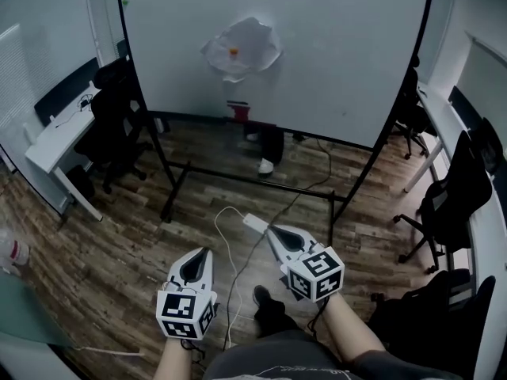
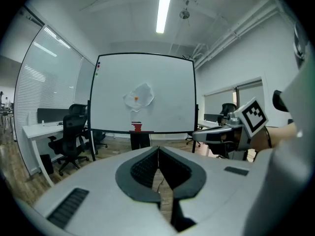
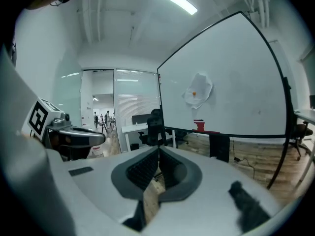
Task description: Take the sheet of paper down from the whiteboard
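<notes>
A crumpled white sheet of paper [image 1: 242, 48] hangs on the whiteboard [image 1: 333, 46], pinned by a small orange magnet [image 1: 233, 51]. It also shows in the left gripper view as the paper [image 2: 139, 97] and in the right gripper view as the paper [image 3: 198, 89]. My left gripper [image 1: 208, 251] is low in the head view, shut and empty, well short of the board. My right gripper [image 1: 269, 229] sits beside it, also shut with nothing between its tips. Both point toward the board.
A red item [image 1: 237, 111] rests on the board's tray. The board stands on a black frame [image 1: 238, 176] with a person's legs [image 1: 269, 150] behind it. Office chairs [image 1: 115, 121] and a desk [image 1: 59, 137] stand left; more chairs [image 1: 455, 196] right. A white cable and power strip [image 1: 255, 223] lie on the wood floor.
</notes>
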A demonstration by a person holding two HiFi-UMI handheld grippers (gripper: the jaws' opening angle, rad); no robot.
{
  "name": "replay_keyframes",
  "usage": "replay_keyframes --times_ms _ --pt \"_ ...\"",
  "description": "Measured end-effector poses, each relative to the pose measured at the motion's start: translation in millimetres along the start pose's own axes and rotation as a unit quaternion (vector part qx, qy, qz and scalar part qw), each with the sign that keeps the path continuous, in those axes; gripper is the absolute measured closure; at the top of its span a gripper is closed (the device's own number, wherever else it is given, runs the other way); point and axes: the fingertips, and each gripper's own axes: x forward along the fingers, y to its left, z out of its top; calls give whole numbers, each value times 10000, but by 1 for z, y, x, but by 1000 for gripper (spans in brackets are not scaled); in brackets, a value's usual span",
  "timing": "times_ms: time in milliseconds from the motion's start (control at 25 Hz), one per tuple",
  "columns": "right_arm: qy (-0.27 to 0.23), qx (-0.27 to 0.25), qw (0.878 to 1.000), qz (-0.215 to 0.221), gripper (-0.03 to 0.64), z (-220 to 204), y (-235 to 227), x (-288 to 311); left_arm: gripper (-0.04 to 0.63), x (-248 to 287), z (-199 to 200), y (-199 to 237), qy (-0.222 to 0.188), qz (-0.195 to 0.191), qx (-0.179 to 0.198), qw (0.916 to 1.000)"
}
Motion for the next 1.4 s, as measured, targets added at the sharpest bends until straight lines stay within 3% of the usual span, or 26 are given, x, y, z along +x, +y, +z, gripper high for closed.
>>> replay_keyframes --times_ms 360,600,800,1160,1400 --pt "-256 146 9996 22 594 42 -92 66 580 94 34 28 108 329 -96 9994" --pt "-171 406 9990 69 594 48 -149 95 580 157 50 26 254 300 -16 9992" --pt "-132 328 9993 156 594 51 -187 114 580 205 66 30 176 348 28 9992" --pt "-41 365 9991 228 594 62 -225 150 580 248 74 37 359 361 186 9985" --pt "-103 485 9987 -60 594 68 -239 177 580 279 78 67 308 167 188 9992"
